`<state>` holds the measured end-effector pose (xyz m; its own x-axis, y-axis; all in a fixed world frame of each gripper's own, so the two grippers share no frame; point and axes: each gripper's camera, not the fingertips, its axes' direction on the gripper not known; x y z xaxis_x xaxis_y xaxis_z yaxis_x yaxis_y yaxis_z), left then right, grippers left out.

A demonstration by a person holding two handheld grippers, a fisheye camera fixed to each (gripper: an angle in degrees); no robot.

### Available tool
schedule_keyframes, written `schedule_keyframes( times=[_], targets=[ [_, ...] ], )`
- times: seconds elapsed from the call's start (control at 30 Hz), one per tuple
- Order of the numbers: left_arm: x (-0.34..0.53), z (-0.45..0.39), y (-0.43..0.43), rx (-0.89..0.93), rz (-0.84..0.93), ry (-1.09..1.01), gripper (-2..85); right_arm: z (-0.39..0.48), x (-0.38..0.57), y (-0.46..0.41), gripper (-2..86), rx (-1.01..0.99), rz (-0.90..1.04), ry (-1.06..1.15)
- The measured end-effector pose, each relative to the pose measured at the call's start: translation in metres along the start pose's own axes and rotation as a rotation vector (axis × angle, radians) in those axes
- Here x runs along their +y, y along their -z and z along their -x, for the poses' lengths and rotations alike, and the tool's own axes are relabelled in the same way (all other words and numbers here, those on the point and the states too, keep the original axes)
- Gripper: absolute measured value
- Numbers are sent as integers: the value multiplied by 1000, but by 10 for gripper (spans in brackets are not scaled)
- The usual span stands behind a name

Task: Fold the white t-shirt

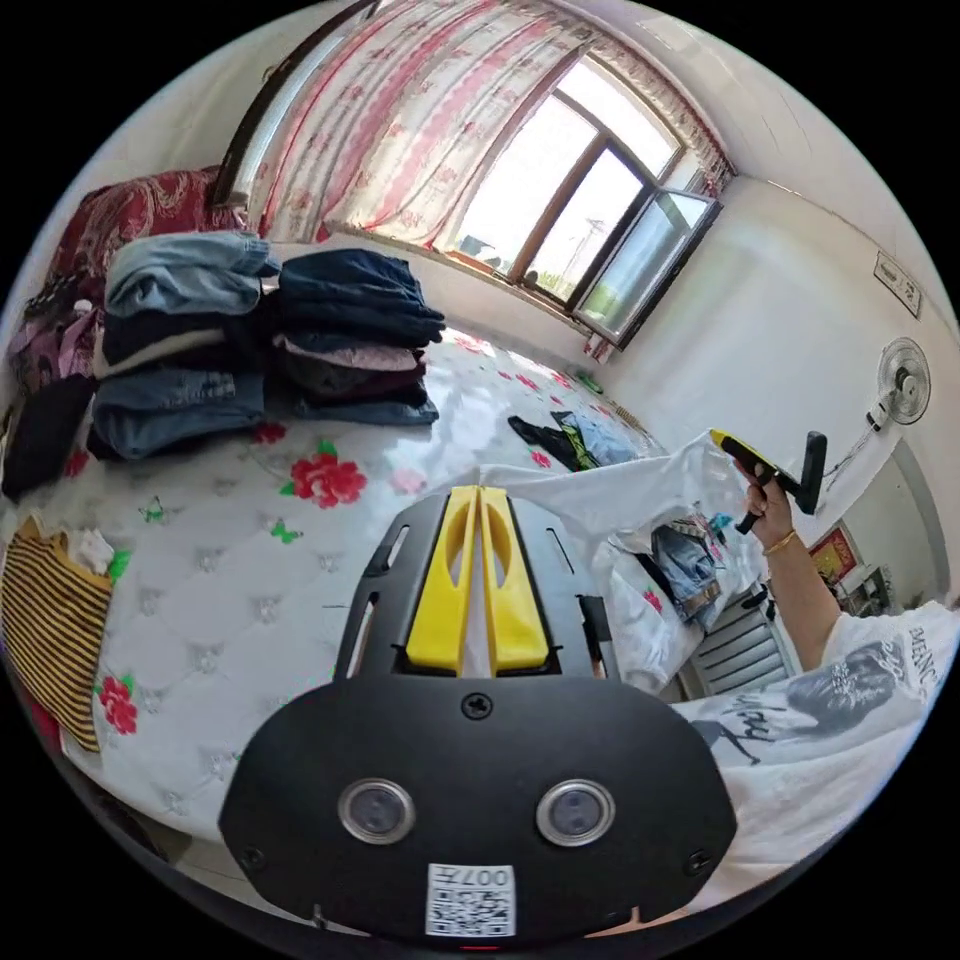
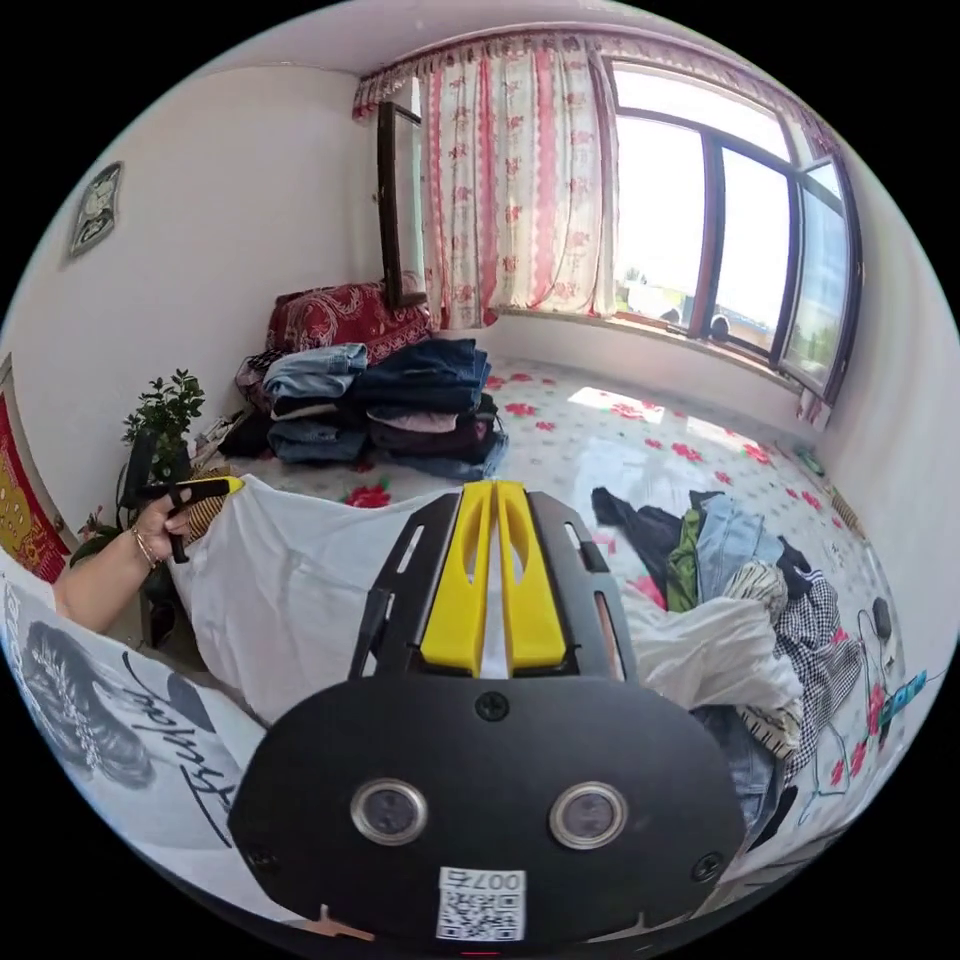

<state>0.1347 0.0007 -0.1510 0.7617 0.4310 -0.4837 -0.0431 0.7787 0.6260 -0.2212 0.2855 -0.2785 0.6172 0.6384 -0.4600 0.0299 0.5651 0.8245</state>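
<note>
The white t-shirt (image 2: pixel 290 590) was clamped by both tools (image 1: pixel 480 495) (image 2: pixel 497 490) over the bed (image 1: pixel 230 590); a pinched edge could have slipped free.

On the flowered bed (image 2: pixel 640 430), two stacks of folded clothes (image 2: pixel 385 405) sit near its far corner, and a loose heap of unfolded garments (image 2: pixel 745 590) lies toward its near edge below the window (image 2: pixel 720 230).
</note>
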Motion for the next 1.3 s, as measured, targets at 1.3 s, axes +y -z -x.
schedule_keyframes(
  times=[1.3],
  targets=[
    [99,-117,-3,163,250,-392,-7,25,108,-49,24,-735,271,25]
  ],
)
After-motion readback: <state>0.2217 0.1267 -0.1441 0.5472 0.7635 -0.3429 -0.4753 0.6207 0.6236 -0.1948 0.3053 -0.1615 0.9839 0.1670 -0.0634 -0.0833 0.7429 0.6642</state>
